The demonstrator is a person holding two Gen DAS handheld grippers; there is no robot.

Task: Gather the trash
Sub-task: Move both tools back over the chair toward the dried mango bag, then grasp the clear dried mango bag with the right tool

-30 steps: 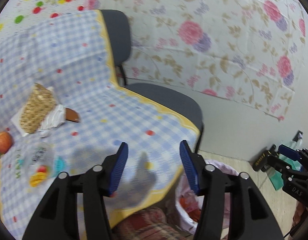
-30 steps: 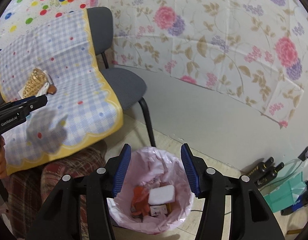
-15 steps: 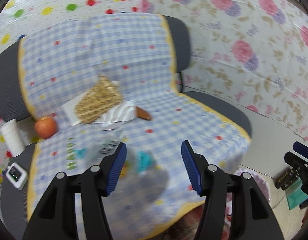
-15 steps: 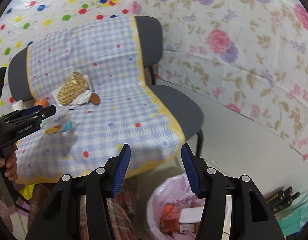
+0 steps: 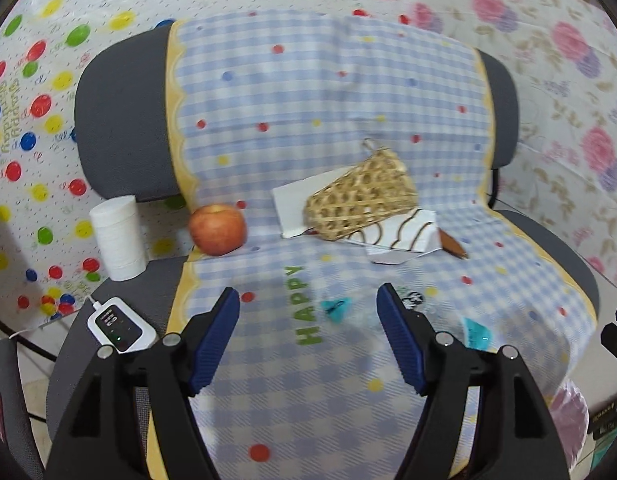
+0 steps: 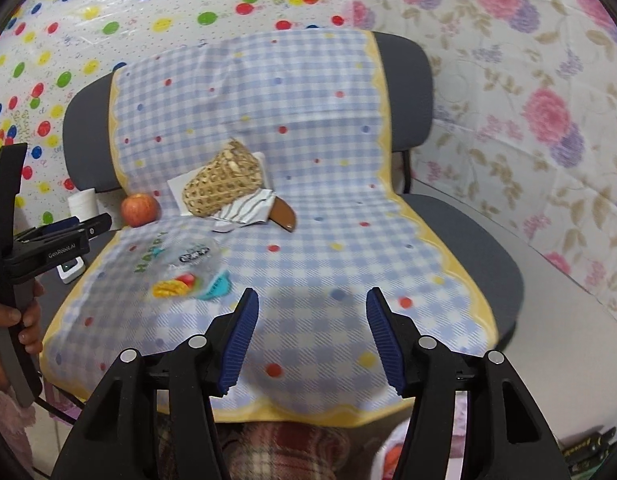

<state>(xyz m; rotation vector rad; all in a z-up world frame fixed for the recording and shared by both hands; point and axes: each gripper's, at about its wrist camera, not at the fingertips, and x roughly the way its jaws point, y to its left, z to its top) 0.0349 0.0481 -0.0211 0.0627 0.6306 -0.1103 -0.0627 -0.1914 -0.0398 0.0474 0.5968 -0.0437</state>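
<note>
Your left claw (image 5: 308, 320), spread wide and empty, hangs nearest the clear wrapper (image 6: 190, 270), which lies just in front of the apple (image 5: 217, 229); the right claw (image 6: 308, 326) gapes empty too.

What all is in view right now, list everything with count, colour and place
clear plastic wrapper: one, transparent with fruit print, front left of cloth
apple: one, red, back left edge of cloth
woven basket: one, tan, tipped on white paper
striped wrapper: one, white and brown, beside basket
brown piece: one, right of the striped wrapper
checked cloth: one, blue and white, over grey chairs
paper cup stack: one, white, left chair
small device: one, white, left chair
left gripper: open
right gripper: open
</note>
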